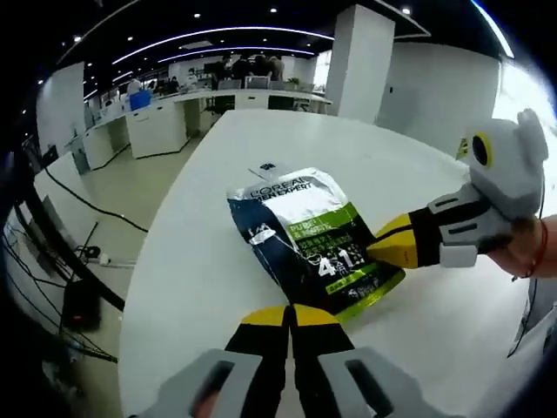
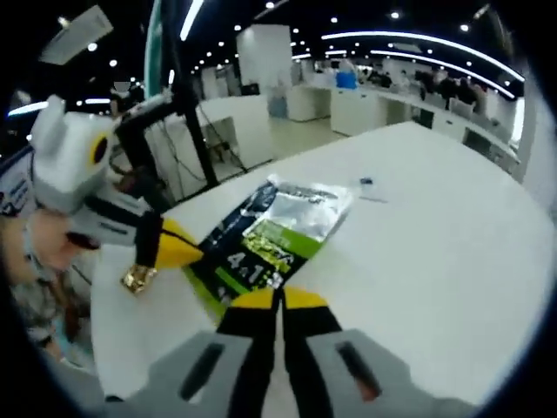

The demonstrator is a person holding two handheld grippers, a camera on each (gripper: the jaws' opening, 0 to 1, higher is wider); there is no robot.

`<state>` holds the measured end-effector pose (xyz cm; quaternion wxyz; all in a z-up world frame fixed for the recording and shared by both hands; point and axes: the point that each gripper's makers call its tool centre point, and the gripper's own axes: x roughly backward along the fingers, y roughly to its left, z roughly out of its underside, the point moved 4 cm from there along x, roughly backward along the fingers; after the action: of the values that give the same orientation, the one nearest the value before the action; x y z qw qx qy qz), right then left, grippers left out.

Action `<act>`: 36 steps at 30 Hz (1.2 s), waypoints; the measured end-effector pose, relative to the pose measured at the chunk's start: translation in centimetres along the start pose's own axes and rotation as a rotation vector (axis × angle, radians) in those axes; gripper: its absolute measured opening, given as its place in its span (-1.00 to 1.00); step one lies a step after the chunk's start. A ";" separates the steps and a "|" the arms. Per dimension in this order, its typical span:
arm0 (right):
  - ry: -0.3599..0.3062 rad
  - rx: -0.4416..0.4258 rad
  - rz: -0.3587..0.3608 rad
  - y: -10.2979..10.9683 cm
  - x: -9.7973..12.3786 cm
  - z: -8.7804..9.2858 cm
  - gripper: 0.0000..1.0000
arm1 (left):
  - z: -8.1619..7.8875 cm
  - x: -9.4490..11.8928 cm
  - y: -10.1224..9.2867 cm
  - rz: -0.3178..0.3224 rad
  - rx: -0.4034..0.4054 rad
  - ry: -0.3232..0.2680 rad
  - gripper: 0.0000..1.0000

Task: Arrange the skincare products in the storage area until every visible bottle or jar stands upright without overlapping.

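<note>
A flat L'Oreal Men Expert pouch (image 1: 300, 239), silver, dark blue and green, lies on the white table (image 1: 200, 287). My left gripper (image 1: 288, 312) is shut, its yellow tips together at the pouch's near edge. The right gripper (image 1: 372, 248) comes in from the right, also shut, with its tips against the pouch's right edge. In the right gripper view the pouch (image 2: 274, 226) lies just beyond my right gripper (image 2: 280, 298). The left gripper (image 2: 197, 252) touches its left side. I cannot tell whether either pair of jaws pinches the pouch's rim.
A small gold foil piece (image 2: 137, 279) lies on the table under the left gripper. A small white card (image 1: 265, 167) lies beyond the pouch. The table edge (image 1: 144, 261) drops to an office floor with cables. A hand (image 1: 531, 252) holds the right gripper.
</note>
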<state>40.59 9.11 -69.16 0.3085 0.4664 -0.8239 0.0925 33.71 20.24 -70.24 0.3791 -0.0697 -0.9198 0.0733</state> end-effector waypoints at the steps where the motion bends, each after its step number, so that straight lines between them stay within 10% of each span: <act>1: -0.010 -0.007 0.002 -0.1 0.5 0.0 -0.99 | -0.1 0.1 -0.2 0.008 0.002 -0.006 -1.00; 36: -0.141 -0.143 0.132 -3.7 12.6 6.9 -1.00 | -0.1 1.0 -12.1 0.366 0.058 -0.034 -1.00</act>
<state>36.03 -4.97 -67.66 0.2754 0.3932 -0.8770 0.0206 32.24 8.55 -67.22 0.3457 -0.2235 -0.8956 0.1685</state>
